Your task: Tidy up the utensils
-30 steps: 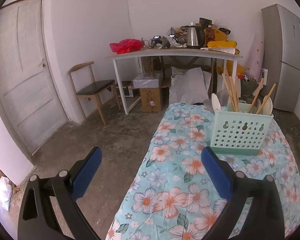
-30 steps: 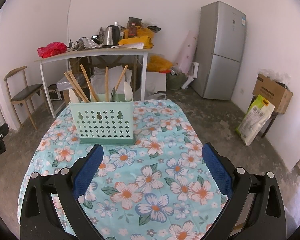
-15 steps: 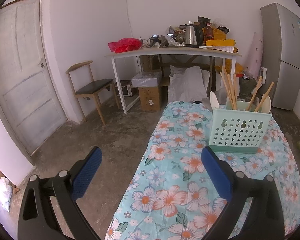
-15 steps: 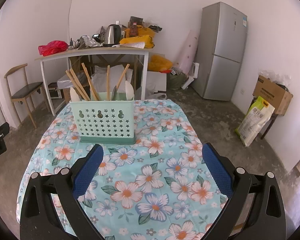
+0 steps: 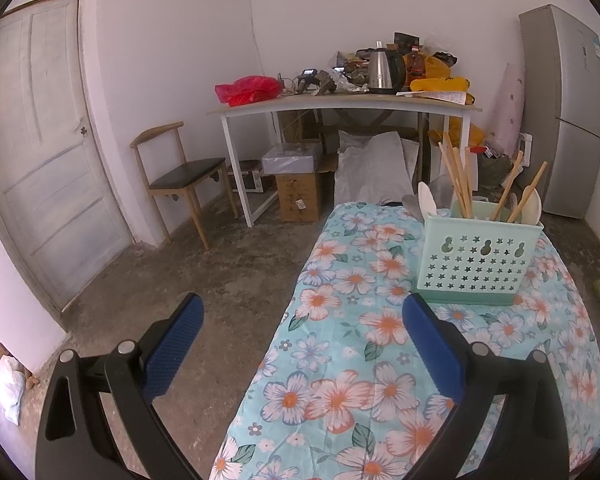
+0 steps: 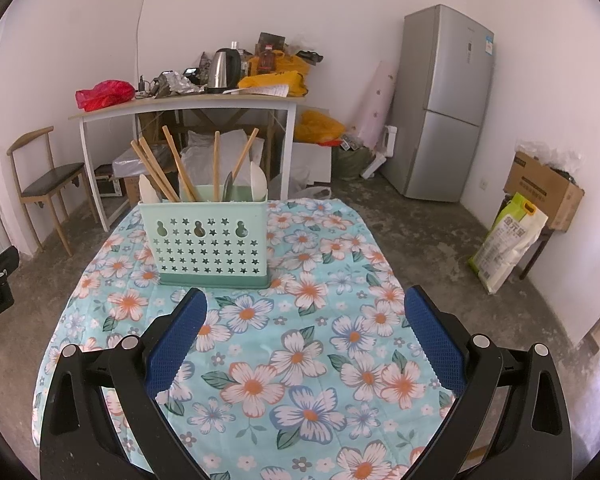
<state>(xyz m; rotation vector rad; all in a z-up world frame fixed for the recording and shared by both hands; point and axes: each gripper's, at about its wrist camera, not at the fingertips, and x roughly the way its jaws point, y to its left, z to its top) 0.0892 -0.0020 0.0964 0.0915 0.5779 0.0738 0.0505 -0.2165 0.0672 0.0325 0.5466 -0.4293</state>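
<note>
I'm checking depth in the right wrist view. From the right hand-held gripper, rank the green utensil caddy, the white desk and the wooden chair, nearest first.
1. Green utensil caddy: just ahead of the right hand-held gripper, on the floral cloth.
2. Wooden chair: far left, on the floor.
3. White desk: behind the caddy, against the back wall.

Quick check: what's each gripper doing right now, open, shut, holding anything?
Left gripper: open, holding nothing.
Right gripper: open, holding nothing, over the flowered tablecloth.

Kettle on white desk; fridge; chair beside door.
</note>
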